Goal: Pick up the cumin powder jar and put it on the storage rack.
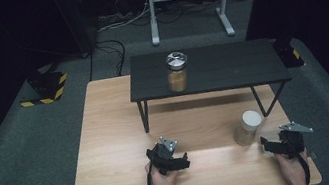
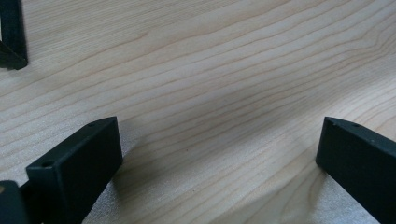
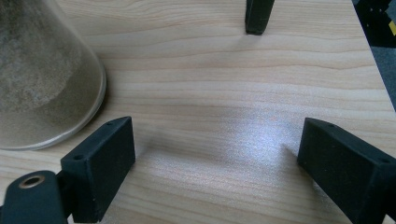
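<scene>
Pre-grasp step, by judgement. White-lidded jar [image 1: 248, 128] stands on wooden table [image 1: 108, 132], just left of right gripper [image 1: 268, 145]; jaws apart, empty. Left gripper [image 1: 180, 161] well left of jar, jaws apart, empty. Next: right gripper shifts left to straddle jar.

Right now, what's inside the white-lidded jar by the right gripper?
The white-lidded jar holds a tan, sandy powder, seen through its clear wall in the right gripper view. It fills most of the jar. The lid hides the very top, so the exact fill level is unclear.

1 jar [image 1: 248, 127] on table [image 1: 108, 132], 1 jar [image 1: 177, 72] on shelf [image 1: 228, 64].
</scene>
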Action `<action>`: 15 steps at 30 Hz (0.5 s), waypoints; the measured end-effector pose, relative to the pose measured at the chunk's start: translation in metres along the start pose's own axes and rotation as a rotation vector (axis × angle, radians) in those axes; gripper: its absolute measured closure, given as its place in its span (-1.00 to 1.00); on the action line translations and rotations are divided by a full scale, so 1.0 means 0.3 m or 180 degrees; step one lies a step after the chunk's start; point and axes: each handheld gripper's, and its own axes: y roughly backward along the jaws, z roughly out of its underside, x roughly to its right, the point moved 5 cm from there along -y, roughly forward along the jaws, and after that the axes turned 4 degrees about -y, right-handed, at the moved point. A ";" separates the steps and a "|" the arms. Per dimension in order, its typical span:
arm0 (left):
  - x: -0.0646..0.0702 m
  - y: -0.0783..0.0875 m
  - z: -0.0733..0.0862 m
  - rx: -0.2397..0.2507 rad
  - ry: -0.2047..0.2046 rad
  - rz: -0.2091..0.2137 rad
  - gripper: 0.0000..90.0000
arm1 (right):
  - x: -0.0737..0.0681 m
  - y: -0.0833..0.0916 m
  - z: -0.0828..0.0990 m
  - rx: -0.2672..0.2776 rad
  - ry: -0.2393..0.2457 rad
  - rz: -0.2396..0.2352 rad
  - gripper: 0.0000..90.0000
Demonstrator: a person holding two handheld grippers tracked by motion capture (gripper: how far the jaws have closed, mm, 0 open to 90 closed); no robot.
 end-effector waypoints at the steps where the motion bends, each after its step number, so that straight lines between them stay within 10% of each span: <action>1: 0.000 0.000 0.000 0.0001 0.0001 -0.0001 -0.99 | 0.000 0.000 0.000 0.0002 0.0000 0.0000 -0.77; 15: 0.000 0.000 0.001 0.0005 -0.0001 0.0003 -0.99 | 0.007 0.002 0.002 0.0017 -0.0018 -0.0037 -0.76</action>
